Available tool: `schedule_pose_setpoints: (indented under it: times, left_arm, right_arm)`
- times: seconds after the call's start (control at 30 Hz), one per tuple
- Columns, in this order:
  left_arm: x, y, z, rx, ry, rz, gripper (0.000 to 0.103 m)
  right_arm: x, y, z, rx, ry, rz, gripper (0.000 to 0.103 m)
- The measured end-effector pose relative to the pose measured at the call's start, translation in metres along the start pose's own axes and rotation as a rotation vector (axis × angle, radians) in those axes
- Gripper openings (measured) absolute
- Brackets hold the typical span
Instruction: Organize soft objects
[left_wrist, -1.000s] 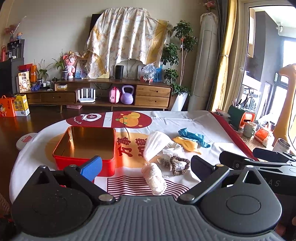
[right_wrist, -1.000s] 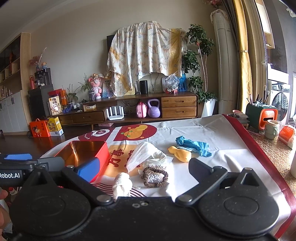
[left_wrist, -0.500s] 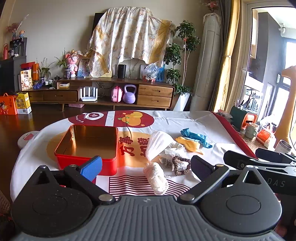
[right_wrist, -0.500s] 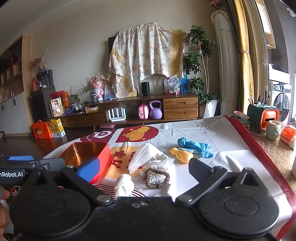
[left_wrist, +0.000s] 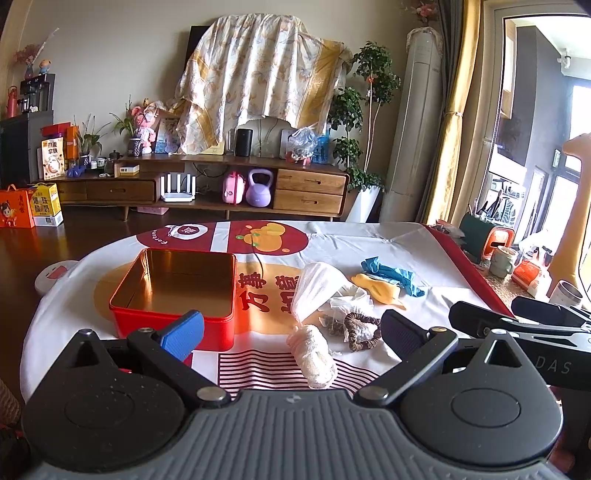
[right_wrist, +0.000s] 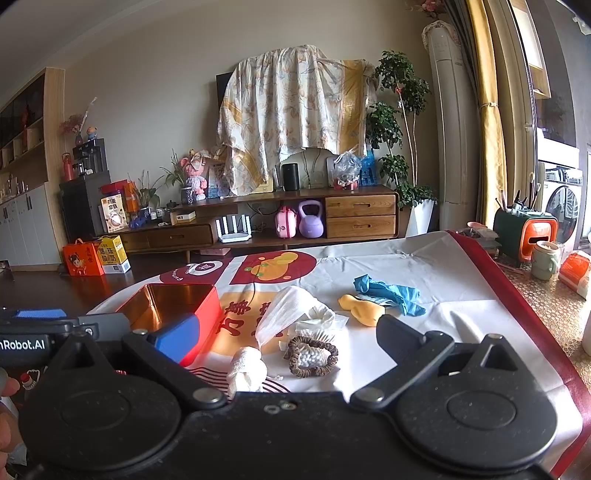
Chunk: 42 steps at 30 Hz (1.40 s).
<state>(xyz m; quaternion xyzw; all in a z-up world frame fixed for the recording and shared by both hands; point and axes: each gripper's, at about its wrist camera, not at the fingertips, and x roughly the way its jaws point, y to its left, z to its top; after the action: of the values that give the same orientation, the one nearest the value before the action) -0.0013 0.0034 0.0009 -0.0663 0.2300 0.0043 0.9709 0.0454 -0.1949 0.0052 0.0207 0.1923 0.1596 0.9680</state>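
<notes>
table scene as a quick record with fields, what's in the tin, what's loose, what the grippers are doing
tin: red tin, open, nothing visible inside
loose on cloth: white roll, white mesh bag, brown hair tie, yellow piece, blue glove
position: all loose things lie right of the tin, none in it
left gripper: open, holding nothing, above the near edge of the tablecloth
right gripper: open, holding nothing

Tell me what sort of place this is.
Most likely a home living room. A low wooden media cabinet stands against the wall with a cloth-draped screen above it, a potted tree beside it, and a cloth-covered table in front.
</notes>
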Motion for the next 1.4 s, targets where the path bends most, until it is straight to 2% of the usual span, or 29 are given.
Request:
schedule_pose_setpoints:
  times: [0.4,0.6,0.7,1.0,1.17,1.33,1.4]
  left_arm:
    - [0.002,-0.002,0.001,0.000,0.010,0.001,0.103]
    - [0.013,-0.001,0.004,-0.003,0.034,0.000,0.103]
    - [0.023,0.001,0.005,-0.006,0.052,0.001,0.103]
    - [0.062,0.010,0.007,-0.024,0.108,-0.008,0.103]
    - [0.087,0.010,0.004,-0.010,0.159,-0.013,0.102]
    - [0.110,0.004,0.000,0.017,0.186,-0.010,0.103]
    - [0.121,0.002,-0.002,0.015,0.209,-0.019,0.103]
  right_arm:
    - [0.002,0.001,-0.002,-0.005,0.005,0.004,0.101]
    - [0.018,-0.004,-0.004,-0.006,0.032,0.017,0.100]
    - [0.028,-0.008,-0.003,0.000,0.058,0.026,0.096]
    - [0.061,-0.020,0.001,0.002,0.108,0.012,0.096]
    - [0.086,-0.030,0.000,-0.004,0.176,0.024,0.096]
    - [0.112,-0.040,-0.002,-0.041,0.213,0.024,0.091]
    - [0.126,-0.044,-0.002,-0.065,0.237,0.034,0.085]
